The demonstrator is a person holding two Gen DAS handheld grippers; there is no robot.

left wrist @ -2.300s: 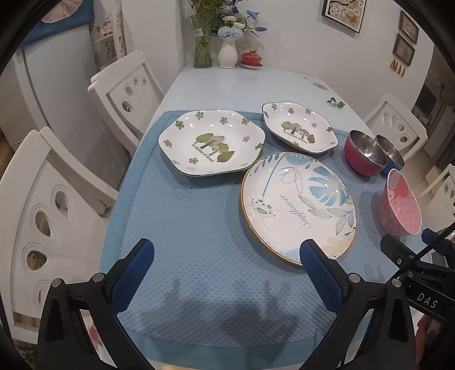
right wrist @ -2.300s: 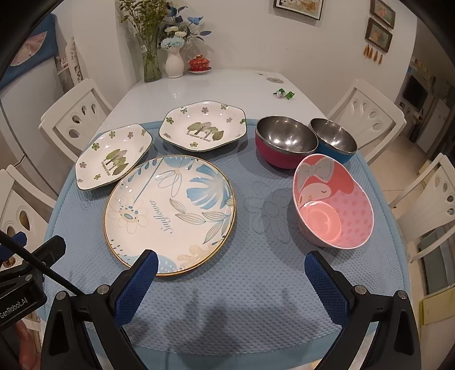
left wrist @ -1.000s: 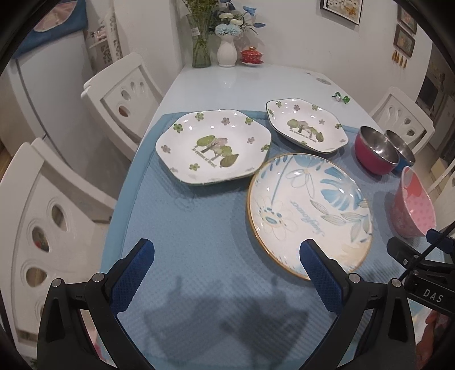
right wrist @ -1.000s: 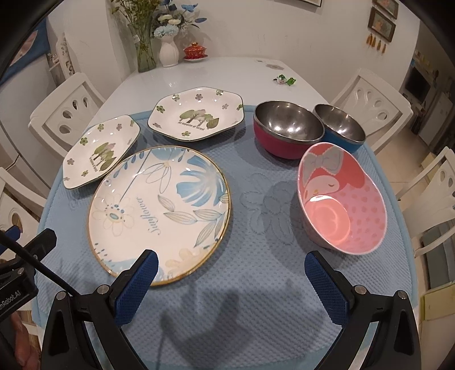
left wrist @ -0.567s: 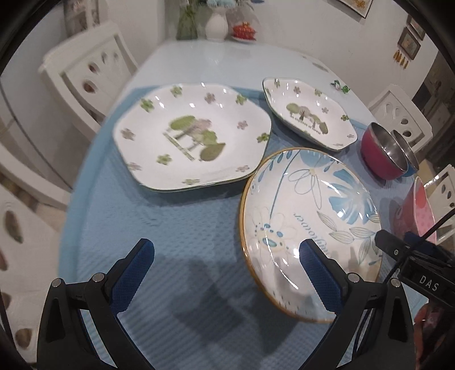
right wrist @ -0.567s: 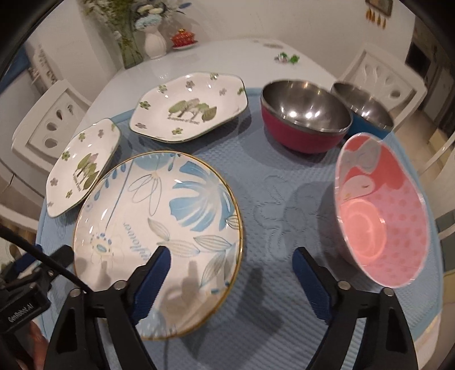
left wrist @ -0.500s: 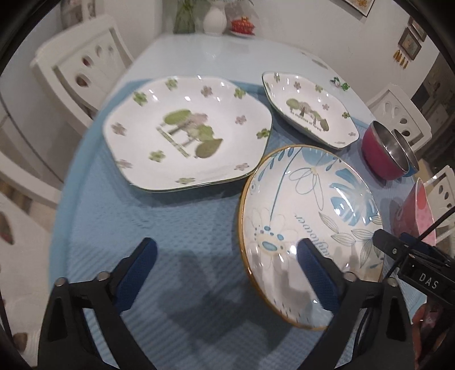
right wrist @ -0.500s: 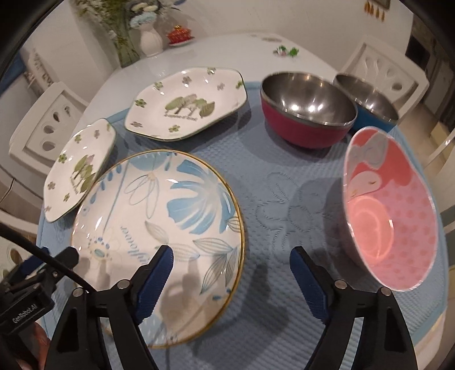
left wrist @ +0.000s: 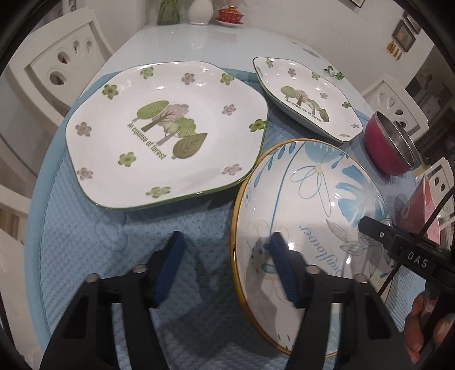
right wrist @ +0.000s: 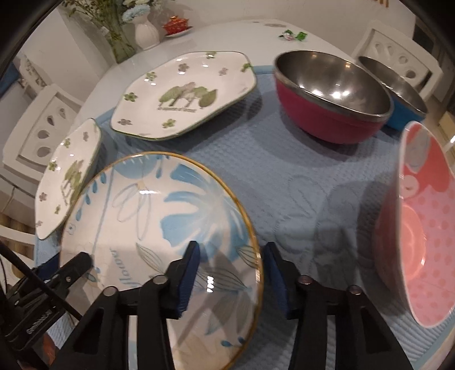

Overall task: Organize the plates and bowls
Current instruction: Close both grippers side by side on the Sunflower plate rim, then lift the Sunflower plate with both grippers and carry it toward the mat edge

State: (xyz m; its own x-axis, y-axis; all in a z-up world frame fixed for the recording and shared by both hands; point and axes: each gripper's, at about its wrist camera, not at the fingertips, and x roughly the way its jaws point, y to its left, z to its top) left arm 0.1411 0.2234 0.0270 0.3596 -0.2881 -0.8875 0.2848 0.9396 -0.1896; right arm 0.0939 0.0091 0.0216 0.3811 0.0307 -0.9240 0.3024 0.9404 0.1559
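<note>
Table is glossy white, oval, with a blue waffle-weave mat covering my near end. White cut-out chairs ring it; framed pictures hang on the far wall.

Far end: green glass vase, white vase, small red lidded cup on a saucer, and a green candy wrapper on bare tabletop.

On the mat: round blue-leaf plate with gold rim nearest me, two hexagonal forest-print plates behind it (left one, far one), the left one's edge just beside the round plate. Right side: red steel-lined bowl, blue steel-lined bowl touching behind it, pink polka-dot bowl near the mat's right edge.

My left gripper straddles the round plate's left rim: one pad over the mat, the other over the plate. Jaws half-narrowed and closing, not yet pinching. My right gripper straddles the right rim likewise, closing, rim in the gap, pads apart from it.

Left view shows the left hex plate's "An expanse of forest" print in full, but the pink bowl only as a sliver and the blue bowl hidden. Right view shows all three bowls. Each view catches the other gripper's black body at its edge.
</note>
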